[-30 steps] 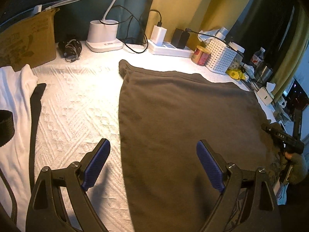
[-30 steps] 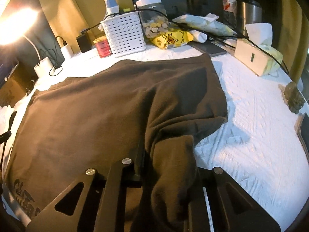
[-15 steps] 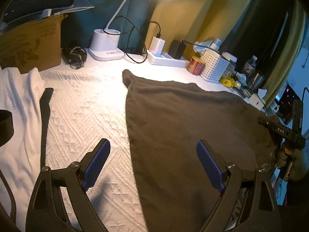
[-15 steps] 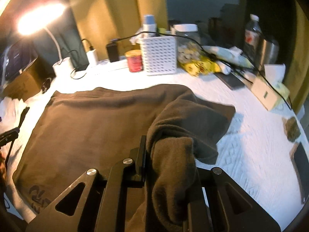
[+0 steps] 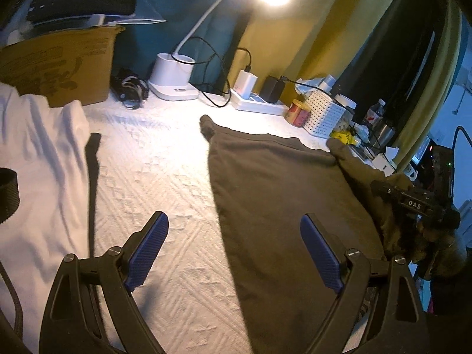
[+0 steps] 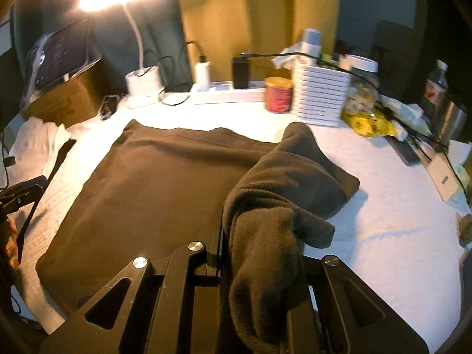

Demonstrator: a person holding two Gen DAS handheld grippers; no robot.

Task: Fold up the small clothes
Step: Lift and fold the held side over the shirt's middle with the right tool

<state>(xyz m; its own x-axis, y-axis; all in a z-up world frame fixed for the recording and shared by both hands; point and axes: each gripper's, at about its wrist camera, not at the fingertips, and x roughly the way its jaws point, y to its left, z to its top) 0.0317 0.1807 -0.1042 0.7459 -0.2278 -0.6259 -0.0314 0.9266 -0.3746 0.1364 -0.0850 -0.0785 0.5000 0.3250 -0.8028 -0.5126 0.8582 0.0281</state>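
The right claw [image 6: 259,268] is clamped on a bunched edge of the brown garment [image 6: 165,194]; the left claw [image 5: 233,250] stands released over its 9 o'clock edge. The garment lies flat on the white bedspread [image 5: 153,171]. Slippage is possible: the bunched grip could let the carried fold land skewed.

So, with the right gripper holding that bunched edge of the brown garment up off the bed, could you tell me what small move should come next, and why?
Probably carry the right gripper further across toward the garment's far side, then lower it. Its jaws are shut on a lifted fold of the brown garment, which is only partly turned over, while the left gripper hangs open above the bedspread, holding nothing.
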